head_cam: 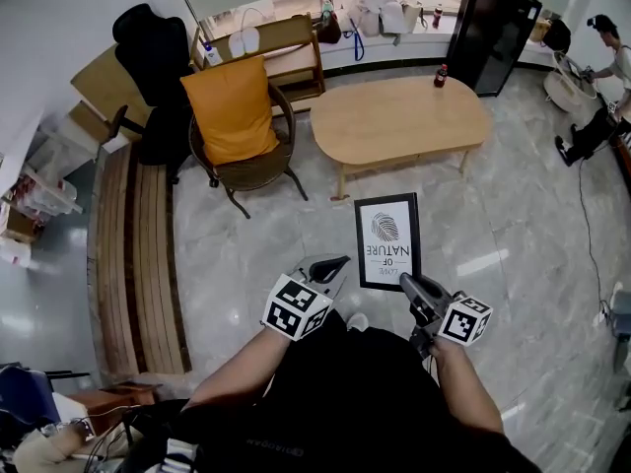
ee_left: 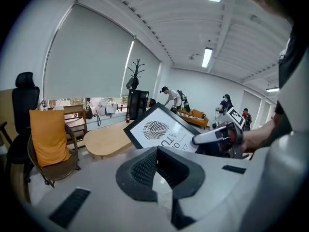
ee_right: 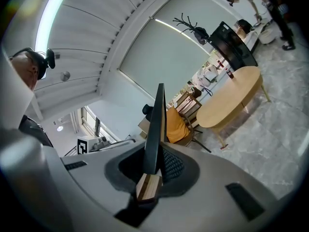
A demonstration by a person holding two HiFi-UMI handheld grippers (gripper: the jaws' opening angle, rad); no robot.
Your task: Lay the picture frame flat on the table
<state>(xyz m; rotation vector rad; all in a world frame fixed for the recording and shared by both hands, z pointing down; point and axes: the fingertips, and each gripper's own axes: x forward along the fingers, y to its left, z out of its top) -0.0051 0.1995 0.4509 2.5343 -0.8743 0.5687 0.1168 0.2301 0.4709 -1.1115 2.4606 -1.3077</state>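
The black picture frame, with a leaf print and the words "love of nature", hangs over the floor in front of me. My right gripper is shut on its near bottom corner. In the right gripper view the frame stands edge-on between the pads. My left gripper is to the left of the frame, apart from it, jaws together and holding nothing. From the left gripper view I see the frame's face tilted, with the right gripper clamped on it. The oval wooden table stands beyond the frame.
A red bottle stands at the table's far right edge. A wicker chair with an orange cushion is to the left of the table, and a slatted wooden bench runs along the left. A black cabinet and a person are at far right.
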